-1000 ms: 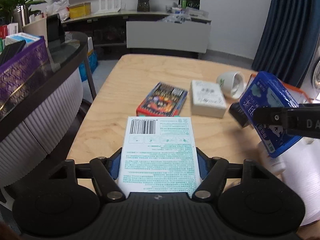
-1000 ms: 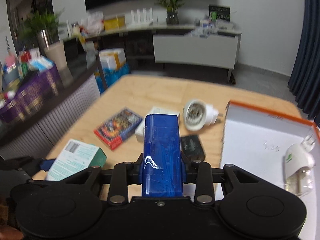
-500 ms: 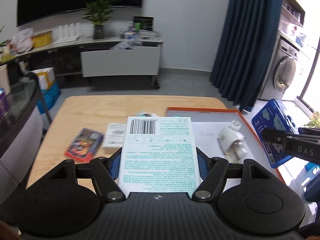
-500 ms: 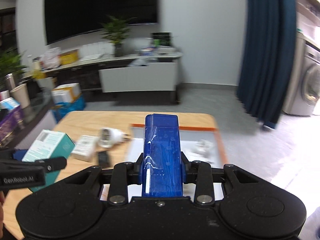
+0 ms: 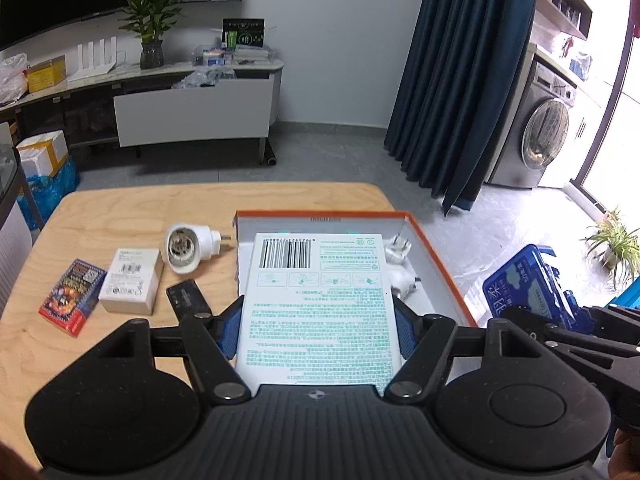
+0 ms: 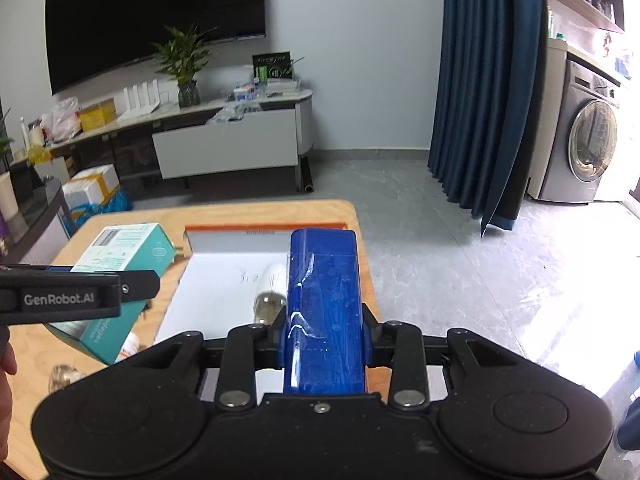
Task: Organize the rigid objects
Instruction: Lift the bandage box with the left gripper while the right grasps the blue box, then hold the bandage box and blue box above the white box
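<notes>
My left gripper [image 5: 316, 320] is shut on a white and teal box with a barcode [image 5: 316, 280], held above the near end of the orange-rimmed white tray [image 5: 440, 268]. A white plug adapter [image 5: 400, 248] lies in that tray. My right gripper [image 6: 324, 332] is shut on a blue wrapped pack [image 6: 324, 280], held over the tray's right side [image 6: 224, 276]. In the left wrist view the blue pack [image 5: 528, 284] hangs past the table's right edge. In the right wrist view the teal box [image 6: 120, 256] is to the left, in the left gripper.
Left of the tray, on the wooden table [image 5: 120, 216], lie a round white socket adapter [image 5: 188, 248], a small white box [image 5: 130, 280], a colourful card box [image 5: 72, 296] and a flat black item [image 5: 186, 298]. A dark curtain [image 5: 460, 80] and a washing machine [image 5: 544, 136] stand to the right.
Both grippers have swung right, from over the loose items on the table to over the orange-rimmed tray, each still gripping its box. The right one now sits past the table's right edge.
</notes>
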Action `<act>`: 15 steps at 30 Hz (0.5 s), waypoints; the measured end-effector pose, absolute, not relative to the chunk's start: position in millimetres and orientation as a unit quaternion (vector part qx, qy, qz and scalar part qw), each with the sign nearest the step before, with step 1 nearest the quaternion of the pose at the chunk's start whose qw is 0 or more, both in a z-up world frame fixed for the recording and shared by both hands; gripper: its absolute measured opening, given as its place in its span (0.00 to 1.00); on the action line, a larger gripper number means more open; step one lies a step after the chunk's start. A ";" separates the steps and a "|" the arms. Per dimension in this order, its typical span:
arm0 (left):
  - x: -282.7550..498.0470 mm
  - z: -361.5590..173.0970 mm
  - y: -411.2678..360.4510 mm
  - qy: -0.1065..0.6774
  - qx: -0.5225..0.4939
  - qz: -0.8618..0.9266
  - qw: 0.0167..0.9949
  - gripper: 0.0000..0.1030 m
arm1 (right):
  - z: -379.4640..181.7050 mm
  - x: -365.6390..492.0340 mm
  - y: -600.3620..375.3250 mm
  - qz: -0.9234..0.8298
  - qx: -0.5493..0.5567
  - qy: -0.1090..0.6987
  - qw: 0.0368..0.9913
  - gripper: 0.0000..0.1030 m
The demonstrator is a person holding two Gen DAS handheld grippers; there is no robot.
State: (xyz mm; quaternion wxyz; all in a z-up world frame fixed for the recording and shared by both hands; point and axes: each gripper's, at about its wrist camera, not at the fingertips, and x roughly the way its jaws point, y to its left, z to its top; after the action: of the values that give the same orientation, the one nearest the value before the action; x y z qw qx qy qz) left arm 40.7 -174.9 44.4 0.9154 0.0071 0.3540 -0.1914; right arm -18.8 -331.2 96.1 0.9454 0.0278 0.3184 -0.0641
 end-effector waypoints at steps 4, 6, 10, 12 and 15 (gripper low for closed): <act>46.0 41.6 -179.2 0.361 0.014 -0.185 0.914 0.69 | 88.2 -14.9 -328.1 -0.056 0.022 0.324 0.944 0.39; 44.7 40.7 -179.6 0.362 0.018 -0.180 0.914 0.69 | 85.7 -12.4 -324.5 -0.058 0.013 0.327 0.943 0.39; 42.4 39.5 -182.8 0.364 0.019 -0.174 0.915 0.69 | 82.3 -7.7 -322.5 -0.059 0.004 0.332 0.941 0.39; 42.3 38.9 -182.8 0.367 0.018 -0.172 0.914 0.69 | 80.7 -6.0 -322.0 -0.061 -0.002 0.334 0.940 0.39; 40.7 38.3 -182.9 0.369 0.017 -0.171 0.914 0.69 | 79.1 -2.5 -320.9 -0.062 -0.006 0.338 0.939 0.39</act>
State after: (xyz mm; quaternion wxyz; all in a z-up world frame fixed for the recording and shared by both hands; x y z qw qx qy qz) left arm 40.7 -182.9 38.3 0.9135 0.0172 0.3687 -0.1708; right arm -2.5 -320.9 79.1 0.9389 -0.0060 0.3384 -0.0623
